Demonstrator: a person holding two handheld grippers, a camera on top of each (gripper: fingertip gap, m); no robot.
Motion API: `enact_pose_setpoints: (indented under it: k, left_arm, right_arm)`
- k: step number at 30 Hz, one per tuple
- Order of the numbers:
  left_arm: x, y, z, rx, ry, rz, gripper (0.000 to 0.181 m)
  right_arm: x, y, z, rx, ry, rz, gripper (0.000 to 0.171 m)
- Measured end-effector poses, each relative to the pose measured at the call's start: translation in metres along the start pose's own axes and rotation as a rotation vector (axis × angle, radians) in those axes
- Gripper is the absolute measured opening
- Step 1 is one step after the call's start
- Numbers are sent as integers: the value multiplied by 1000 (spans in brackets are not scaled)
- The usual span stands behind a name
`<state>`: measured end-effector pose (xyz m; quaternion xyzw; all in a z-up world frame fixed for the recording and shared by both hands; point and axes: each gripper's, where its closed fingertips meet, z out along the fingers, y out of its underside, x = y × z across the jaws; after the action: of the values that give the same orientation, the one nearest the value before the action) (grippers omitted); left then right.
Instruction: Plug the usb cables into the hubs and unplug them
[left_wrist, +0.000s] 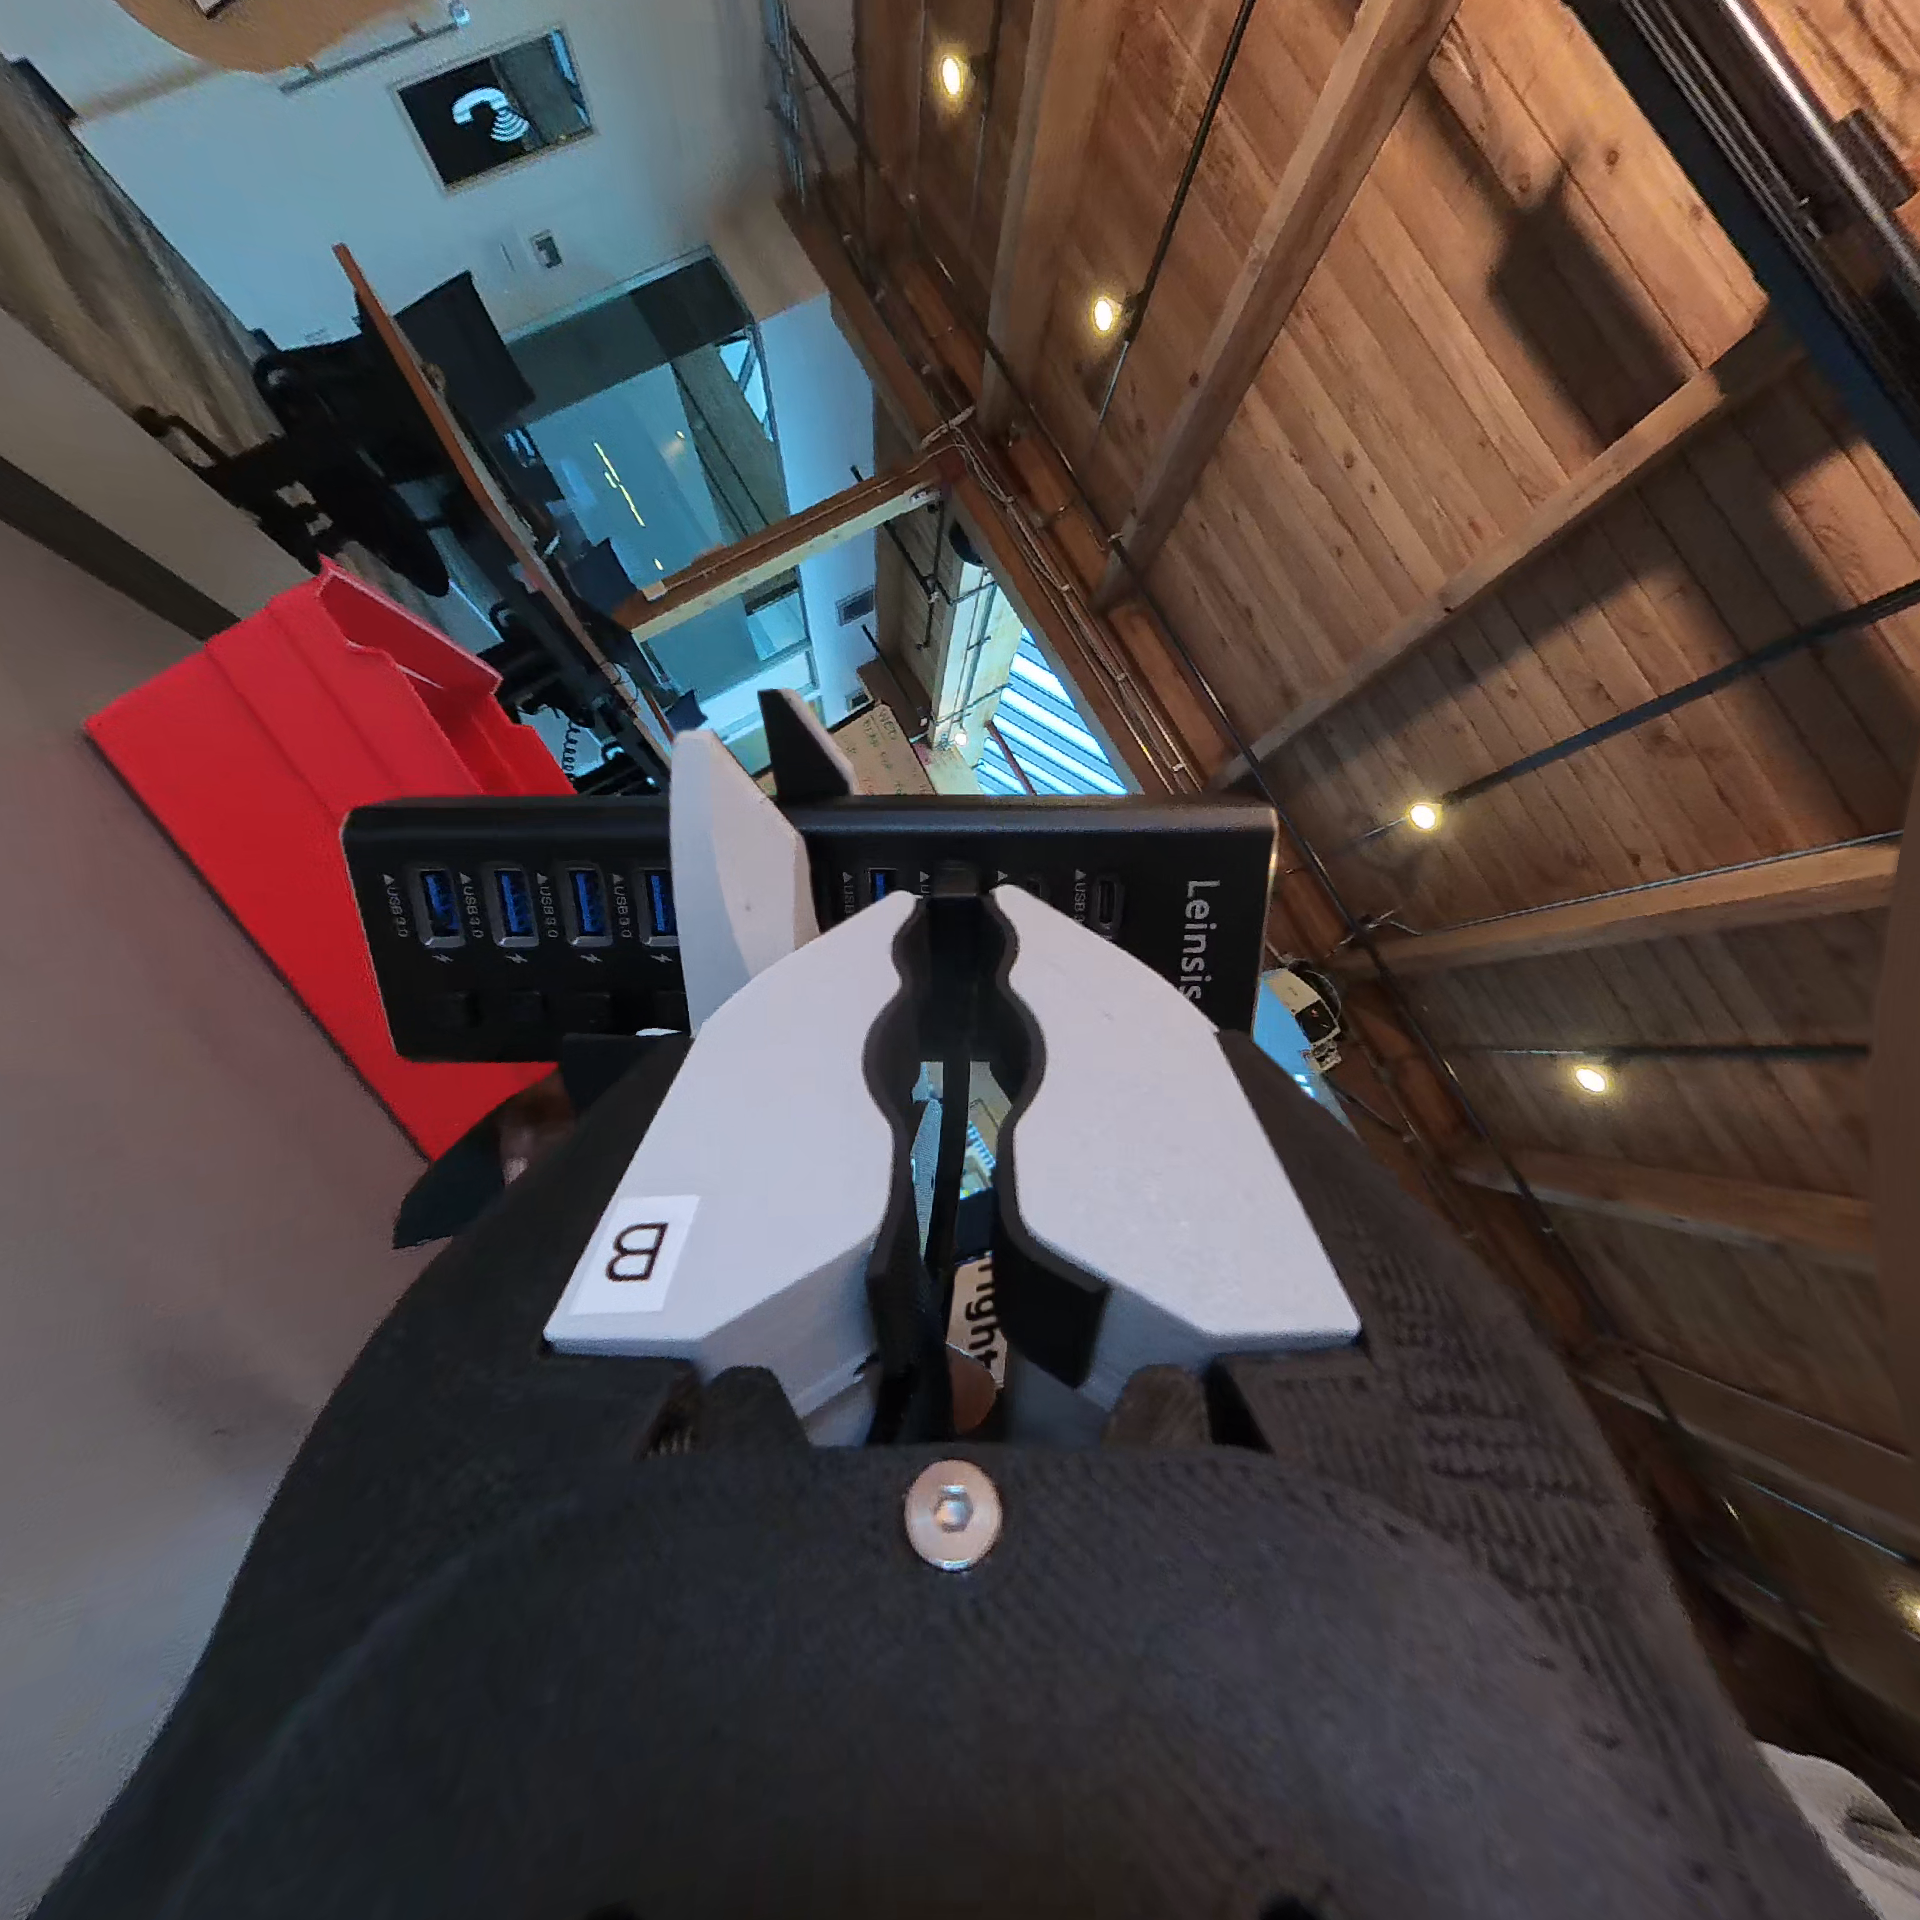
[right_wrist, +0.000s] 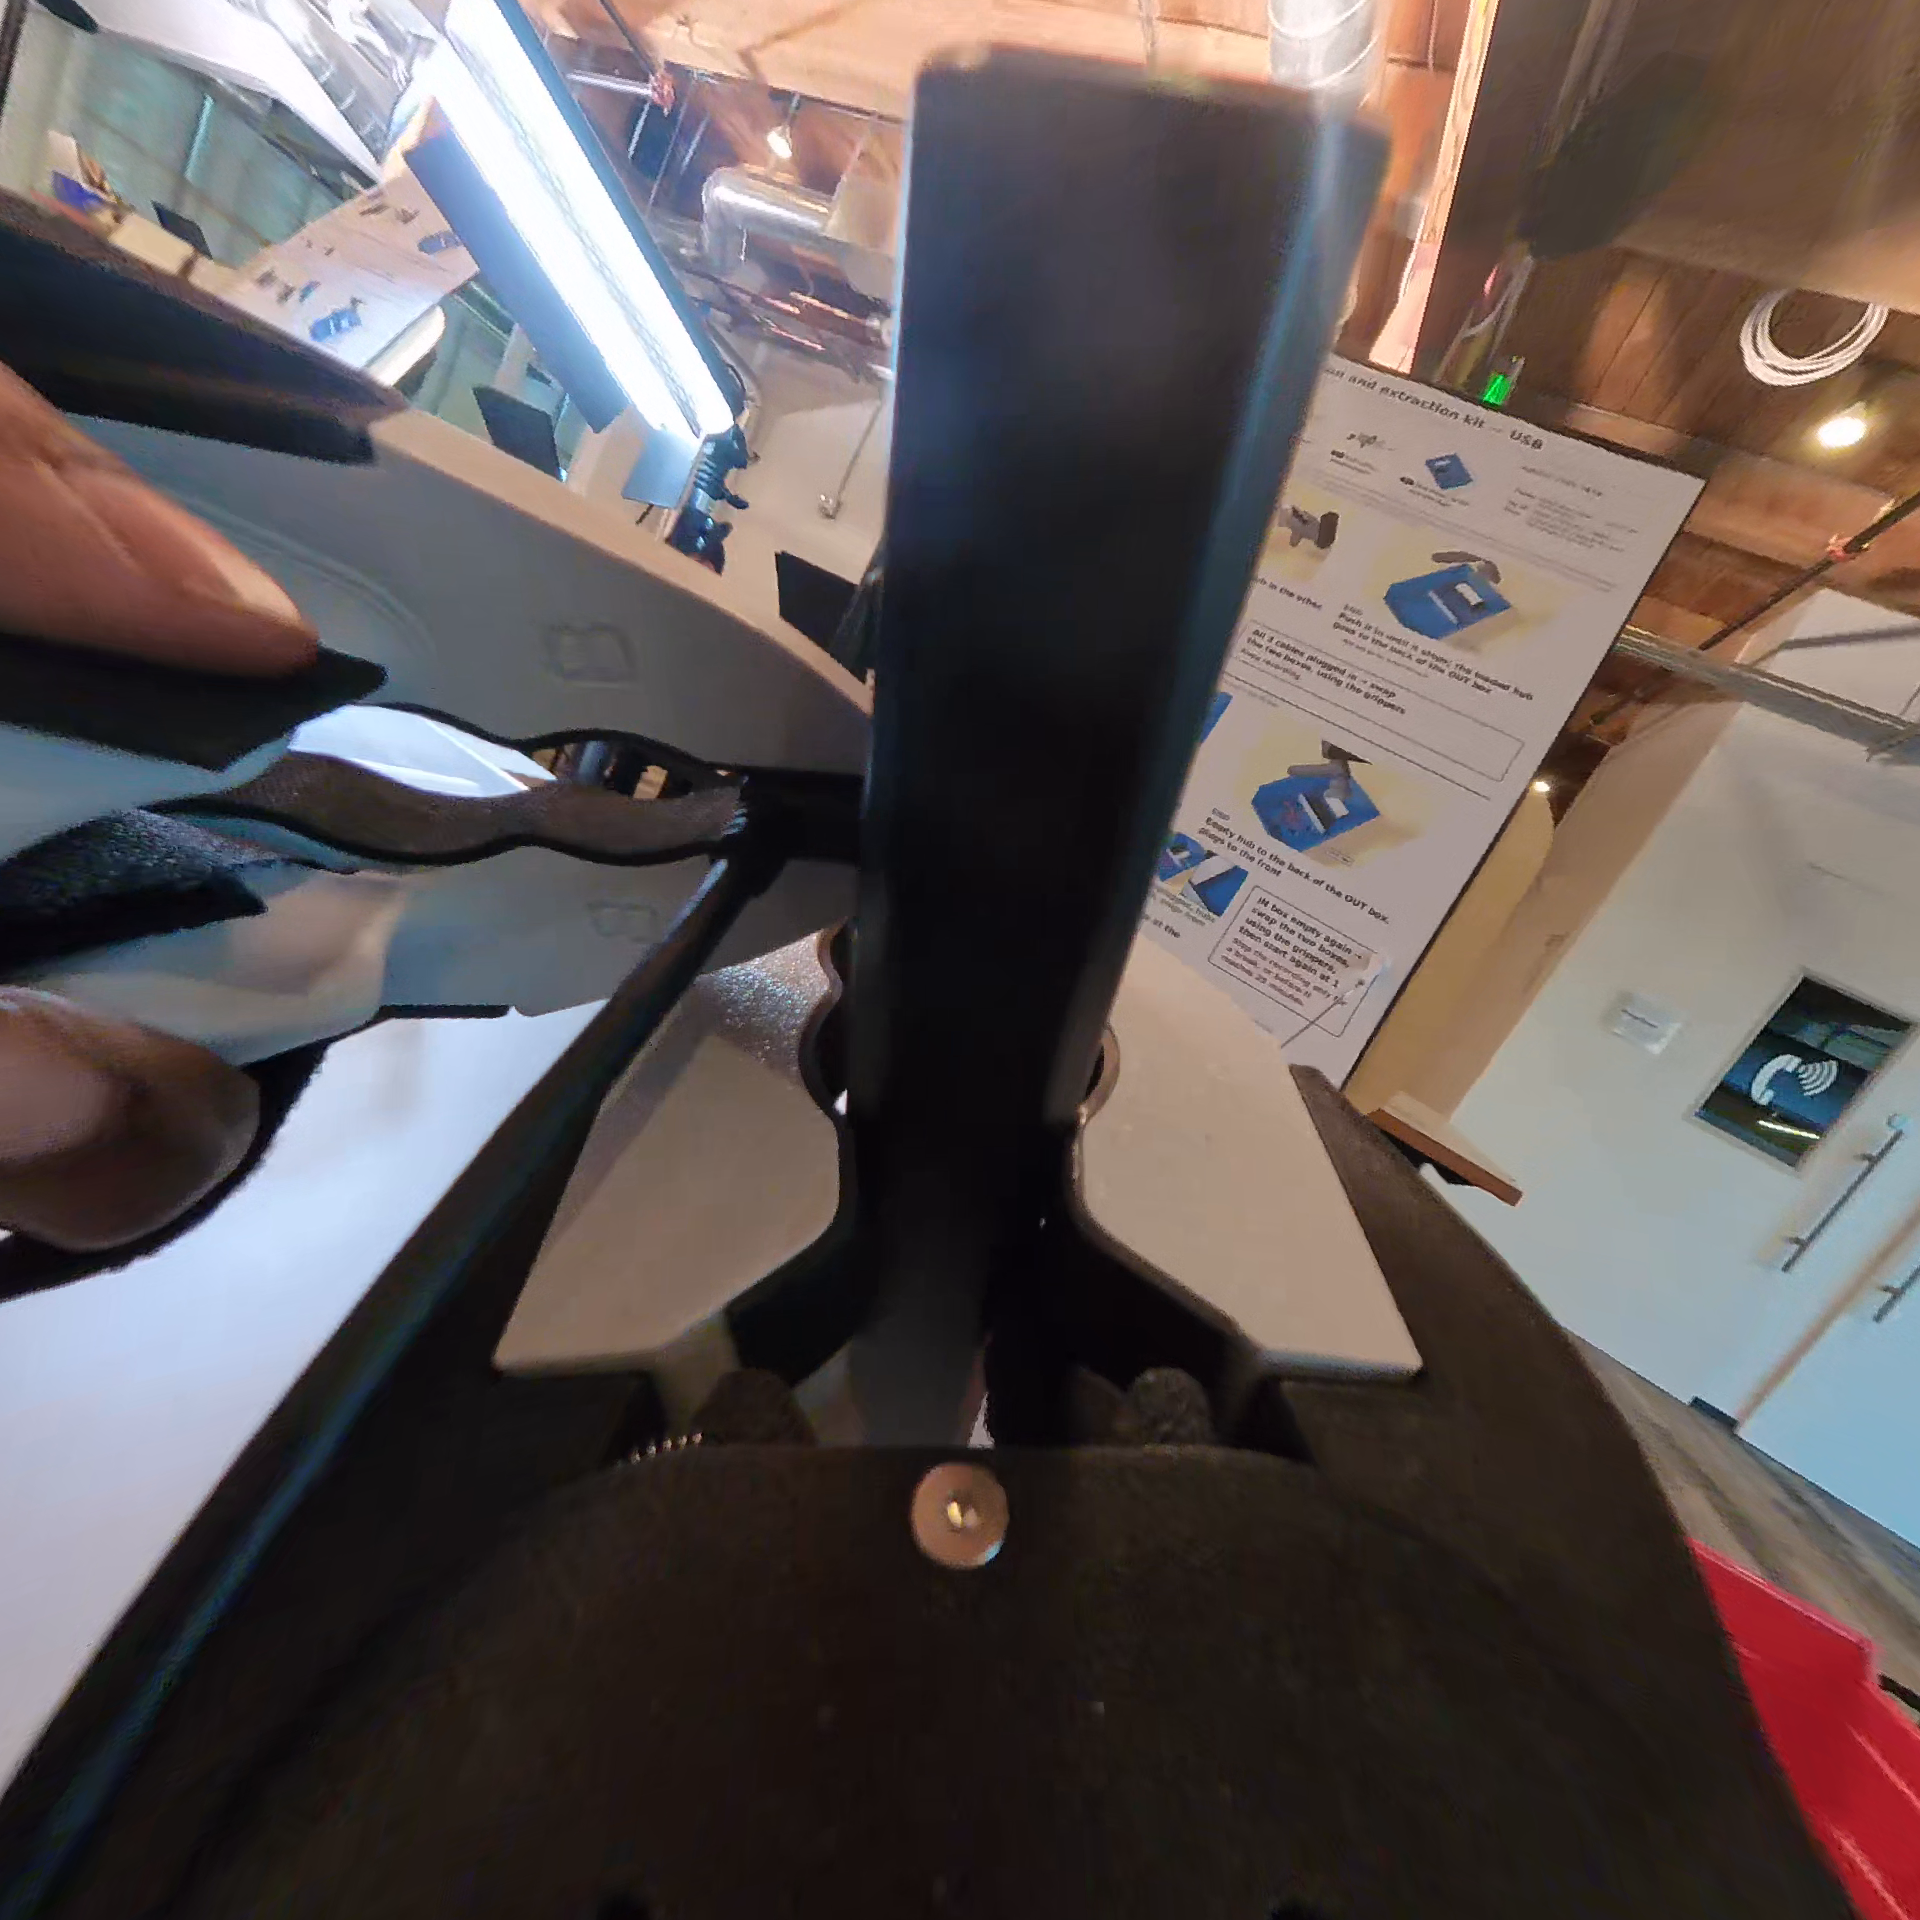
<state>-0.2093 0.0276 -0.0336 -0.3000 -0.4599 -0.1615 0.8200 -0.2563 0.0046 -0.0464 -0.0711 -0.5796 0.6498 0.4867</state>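
My left gripper (left_wrist: 956, 920) is shut on the black plug (left_wrist: 951, 883) of a USB cable (left_wrist: 948, 1122). The plug's tip sits at a port on the face of the black USB hub (left_wrist: 1039, 826); how deep it sits is hidden. The hub has a row of blue ports (left_wrist: 509, 904). My right gripper (right_wrist: 966, 1003) is shut on the hub (right_wrist: 1081, 520) and holds it off the table, end-on in its view. The right gripper's fingers (left_wrist: 727, 862) clamp the hub's middle. The left gripper (right_wrist: 821, 805) comes in from the left, with the cable (right_wrist: 582, 1060) trailing down.
A red bin (left_wrist: 291, 790) lies behind the hub and also shows at the lower right of the right wrist view (right_wrist: 1829, 1714). A person's fingers (right_wrist: 135, 582) grip the left gripper. A white instruction board (right_wrist: 1455, 675) stands behind. A white table (right_wrist: 208, 1351) lies below. The tips of one gripper are about 5 centimeters away from the tips of the other.
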Motion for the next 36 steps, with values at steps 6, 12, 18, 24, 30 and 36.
enact_pose_setpoints:
  k: [6, 12, 18, 24, 30, 36]
  left_arm:
    - [-11, -1, 6, -5, -49, 45, 9]
    - [-2, 4, 6, -118, -33, 160, 29]
    - [-5, -2, -4, -104, -56, 206, 15]
    - [-7, -2, -6, -142, -44, 153, 8]
    - [-11, -1, -9, -166, -65, 146, 20]
    - [-6, 4, -10, -186, -39, 188, 9]
  right_arm:
    - [2, 14, 2, -34, -10, 112, 38]
    - [5, 14, 0, -20, -18, 177, 38]
    - [5, 14, -1, -6, -18, 192, 39]
    - [5, 12, -2, 6, -10, 172, 38]
    - [3, 11, -2, 14, 5, 148, 39]
    - [-5, 6, -3, 26, -34, 91, 38]
